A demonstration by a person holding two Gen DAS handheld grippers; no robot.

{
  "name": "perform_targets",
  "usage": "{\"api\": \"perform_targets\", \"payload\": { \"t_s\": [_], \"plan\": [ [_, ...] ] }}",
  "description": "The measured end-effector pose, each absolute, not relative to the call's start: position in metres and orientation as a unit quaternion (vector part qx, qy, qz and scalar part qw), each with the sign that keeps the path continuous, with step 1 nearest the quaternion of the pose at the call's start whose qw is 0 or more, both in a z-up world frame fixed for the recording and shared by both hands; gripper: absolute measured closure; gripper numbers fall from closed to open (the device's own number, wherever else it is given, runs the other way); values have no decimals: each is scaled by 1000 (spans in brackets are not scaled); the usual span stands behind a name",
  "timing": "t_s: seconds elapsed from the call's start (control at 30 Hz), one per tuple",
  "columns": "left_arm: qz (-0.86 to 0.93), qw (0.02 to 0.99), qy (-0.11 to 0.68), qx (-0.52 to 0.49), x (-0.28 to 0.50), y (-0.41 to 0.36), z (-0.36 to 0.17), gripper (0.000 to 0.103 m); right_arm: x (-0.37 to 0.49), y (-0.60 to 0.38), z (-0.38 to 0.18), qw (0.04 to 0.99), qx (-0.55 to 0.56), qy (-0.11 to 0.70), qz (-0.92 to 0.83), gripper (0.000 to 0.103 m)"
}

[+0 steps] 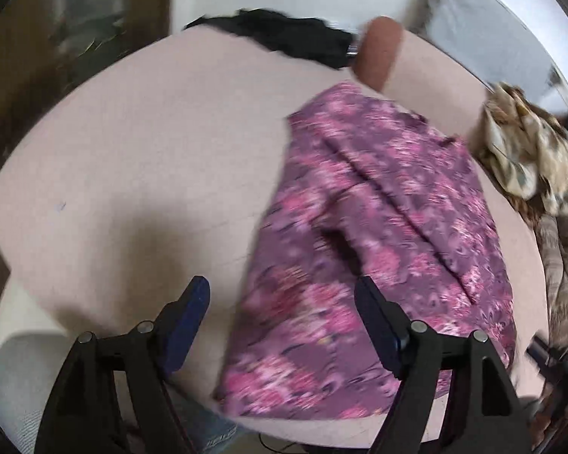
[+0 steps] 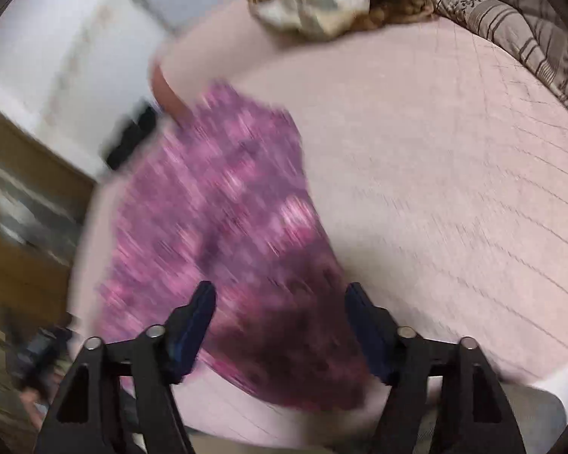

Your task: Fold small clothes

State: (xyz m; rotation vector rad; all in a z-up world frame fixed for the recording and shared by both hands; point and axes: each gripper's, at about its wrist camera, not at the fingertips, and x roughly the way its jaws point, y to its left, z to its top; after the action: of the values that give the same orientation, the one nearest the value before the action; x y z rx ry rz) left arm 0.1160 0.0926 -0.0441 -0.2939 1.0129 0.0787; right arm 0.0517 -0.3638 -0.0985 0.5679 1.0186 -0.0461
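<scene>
A purple garment with a pink flower print [image 1: 378, 208] lies flat, a few creases in it, on a pale pink surface [image 1: 151, 132]. My left gripper [image 1: 282, 295] is open over the garment's near left edge, one finger above bare surface and the other above cloth, with nothing between them. In the right wrist view the same garment [image 2: 227, 208] is blurred. My right gripper [image 2: 280, 299] is open over its near end and holds nothing.
A crumpled beige patterned cloth [image 1: 530, 159] [image 2: 322, 0] sits at the surface's far right, beside brown striped fabric [image 2: 511, 30]. Black cloth [image 1: 284, 34] lies at the far edge. A blurred skin-coloured shape [image 1: 378, 53] is by the garment's far end.
</scene>
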Motion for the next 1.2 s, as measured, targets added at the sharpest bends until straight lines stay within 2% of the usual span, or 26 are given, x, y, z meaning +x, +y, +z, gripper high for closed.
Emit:
{"api": "perform_targets", "payload": {
  "t_s": [0.1, 0.27, 0.3, 0.37, 0.43, 0.47, 0.53, 0.57, 0.7, 0.8, 0.83, 0.87, 0.9, 0.93, 1.2],
  "plan": [
    [40, 840, 514, -172, 113, 114, -56, 25, 46, -358, -107, 824, 243, 509, -47, 32],
    [29, 805, 565, -180, 107, 121, -82, 26, 32, -371, -126, 792, 272, 542, -68, 33],
    [22, 799, 576, -172, 106, 118, -87, 28, 34, -371, -132, 783, 276, 554, -66, 37],
    [3, 784, 599, -165, 106, 110, -96, 43, 35, -368, -138, 778, 270, 564, -67, 36],
    [2, 772, 615, -160, 104, 105, -103, 46, 36, -365, -140, 776, 260, 570, -70, 37],
    [7, 770, 619, -154, 101, 103, -106, 46, 36, -364, -141, 776, 256, 572, -73, 38],
    [7, 771, 623, -130, 97, 93, -107, 45, 36, -362, -140, 777, 245, 572, -90, 48],
    [6, 771, 625, -119, 95, 89, -108, 45, 34, -365, -138, 780, 249, 566, -102, 59],
    [8, 779, 620, -98, 88, 77, -109, 47, 31, -369, -137, 778, 262, 562, -101, 58],
    [4, 788, 610, -86, 87, 70, -108, 63, 37, -356, -137, 782, 211, 578, -103, 59],
    [4, 790, 608, -80, 87, 68, -107, 73, 38, -351, -137, 783, 192, 581, -107, 61],
    [4, 794, 604, -71, 88, 63, -105, 88, 39, -348, -136, 785, 181, 582, -110, 71],
    [1, 798, 599, -61, 87, 58, -102, 98, 39, -344, -134, 787, 170, 582, -111, 87],
    [-1, 798, 600, -57, 89, 56, -99, 97, 40, -342, -131, 789, 167, 583, -104, 99],
    [-43, 802, 582, -129, 86, 108, -46, 98, 9, -370, -59, 812, 169, 554, -75, 100]
  ]
}}
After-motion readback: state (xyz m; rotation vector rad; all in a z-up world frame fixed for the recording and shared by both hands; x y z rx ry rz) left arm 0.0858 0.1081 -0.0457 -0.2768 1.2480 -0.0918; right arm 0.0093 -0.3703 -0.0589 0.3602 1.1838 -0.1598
